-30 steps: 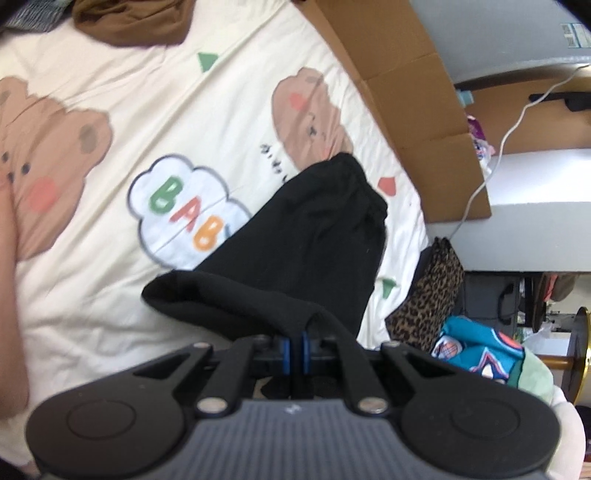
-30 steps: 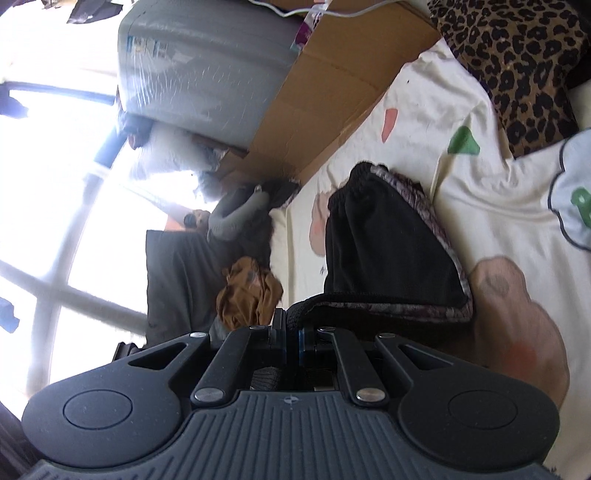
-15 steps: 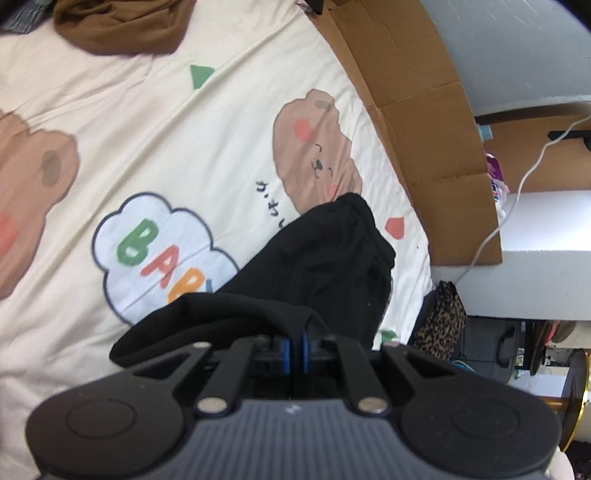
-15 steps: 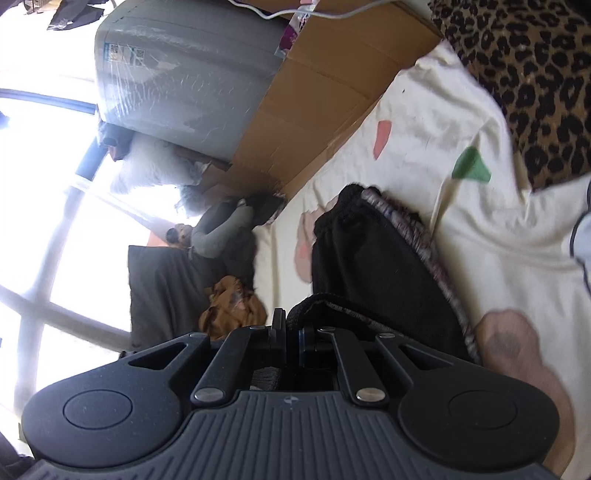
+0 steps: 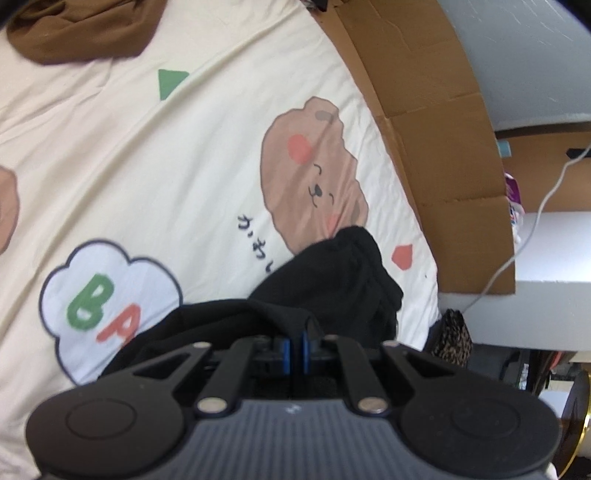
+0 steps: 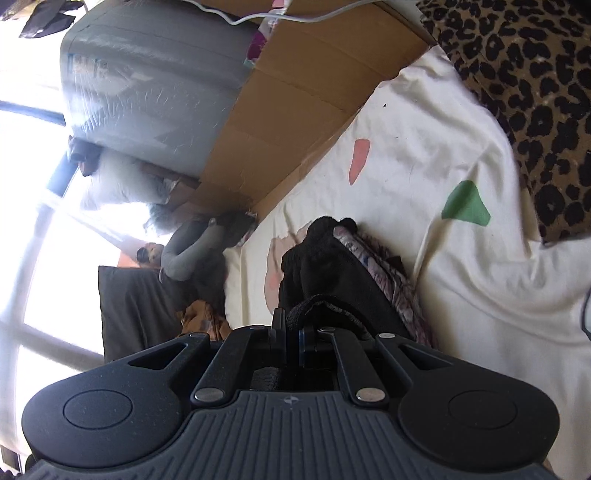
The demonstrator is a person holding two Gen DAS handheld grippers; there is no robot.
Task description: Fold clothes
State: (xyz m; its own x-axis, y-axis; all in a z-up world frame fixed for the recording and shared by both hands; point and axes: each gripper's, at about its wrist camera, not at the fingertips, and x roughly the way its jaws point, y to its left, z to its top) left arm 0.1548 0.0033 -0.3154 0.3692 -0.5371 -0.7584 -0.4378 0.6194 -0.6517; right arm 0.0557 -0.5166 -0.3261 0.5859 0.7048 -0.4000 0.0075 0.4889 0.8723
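Note:
A black garment with a gathered band at its far end lies partly doubled on a cream bedsheet printed with bears. My left gripper is shut on a raised fold of its near edge. In the right wrist view the same black garment shows a patterned lining along its right edge, and my right gripper is shut on another bunch of its near edge. The pinched cloth hides both grippers' tips.
A brown garment lies at the sheet's far left corner. Flattened cardboard lines the bed's far side, with a grey wrapped bundle behind it. A leopard-print cloth sits at the right, a white cable hangs nearby.
Both grippers have carried the held edge forward over the garment, so less black cloth shows ahead of them. The sheet's print has slid toward the left gripper.

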